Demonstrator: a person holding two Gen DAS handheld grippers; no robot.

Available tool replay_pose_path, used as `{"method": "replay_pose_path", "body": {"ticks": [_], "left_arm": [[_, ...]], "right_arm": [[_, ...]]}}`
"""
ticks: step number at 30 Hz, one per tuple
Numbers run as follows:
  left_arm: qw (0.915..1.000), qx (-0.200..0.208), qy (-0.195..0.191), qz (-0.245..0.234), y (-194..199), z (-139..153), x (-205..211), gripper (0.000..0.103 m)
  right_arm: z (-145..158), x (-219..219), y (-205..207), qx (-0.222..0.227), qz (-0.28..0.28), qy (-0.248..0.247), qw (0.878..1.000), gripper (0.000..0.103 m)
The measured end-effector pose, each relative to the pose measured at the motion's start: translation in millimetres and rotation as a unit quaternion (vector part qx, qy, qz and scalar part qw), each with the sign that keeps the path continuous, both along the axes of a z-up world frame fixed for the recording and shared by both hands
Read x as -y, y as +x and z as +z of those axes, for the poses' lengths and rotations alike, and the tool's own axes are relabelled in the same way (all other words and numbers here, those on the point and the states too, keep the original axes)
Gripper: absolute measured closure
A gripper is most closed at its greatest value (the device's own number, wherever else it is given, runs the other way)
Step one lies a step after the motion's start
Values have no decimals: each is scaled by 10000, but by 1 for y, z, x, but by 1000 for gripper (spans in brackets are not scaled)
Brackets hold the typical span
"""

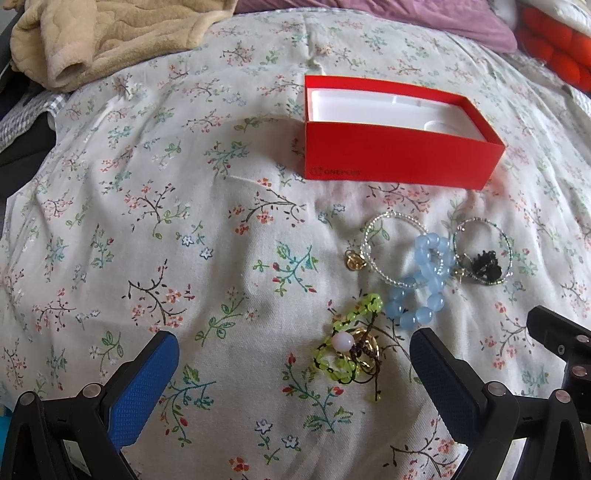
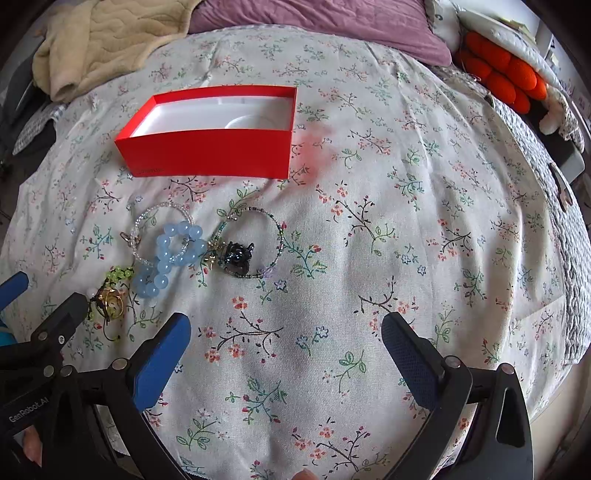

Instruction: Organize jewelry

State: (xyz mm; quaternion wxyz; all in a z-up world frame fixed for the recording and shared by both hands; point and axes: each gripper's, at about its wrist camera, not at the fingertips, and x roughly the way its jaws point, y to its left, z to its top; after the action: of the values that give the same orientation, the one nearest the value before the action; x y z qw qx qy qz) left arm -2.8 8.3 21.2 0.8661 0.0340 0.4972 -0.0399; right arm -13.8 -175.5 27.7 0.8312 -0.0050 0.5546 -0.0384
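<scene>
My right claw [image 2: 286,332] hangs over the flowered bedspread [image 2: 388,221] with its fingers wide apart and nothing between them. Toward the far left corner sits the red box [image 2: 207,151], open, white inside. Near the left edge lie the blue bead bracelet [image 2: 173,254], the clear bead ring [image 2: 155,221] and the black charm [image 2: 238,254]. My left claw [image 2: 48,306] is just beside the green bracelet [image 2: 118,275].

Floral-sheeted bed [image 2: 369,184] carried open red box [image 2: 210,151], tangled bead bracelets [image 2: 177,247] just before it, beige blanket [image 2: 103,40], purple pillow [image 2: 332,26] behind.
</scene>
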Motion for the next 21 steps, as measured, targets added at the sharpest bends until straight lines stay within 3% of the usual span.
{"method": "replay_pose_path", "body": {"ticks": [11, 17, 21], "left_arm": [[10000, -13, -66, 11, 3, -1, -1, 0], [9994, -198, -266, -7, 18, 5, -11, 0], [9981, -461, -398, -131, 30, 3, -13, 0]], "right_arm": [[0, 1, -2, 16, 24, -45, 10000, 0], [11, 8, 4, 462, -19, -348, 9983, 0], [15, 21, 14, 175, -195, -132, 9996, 0]]}}
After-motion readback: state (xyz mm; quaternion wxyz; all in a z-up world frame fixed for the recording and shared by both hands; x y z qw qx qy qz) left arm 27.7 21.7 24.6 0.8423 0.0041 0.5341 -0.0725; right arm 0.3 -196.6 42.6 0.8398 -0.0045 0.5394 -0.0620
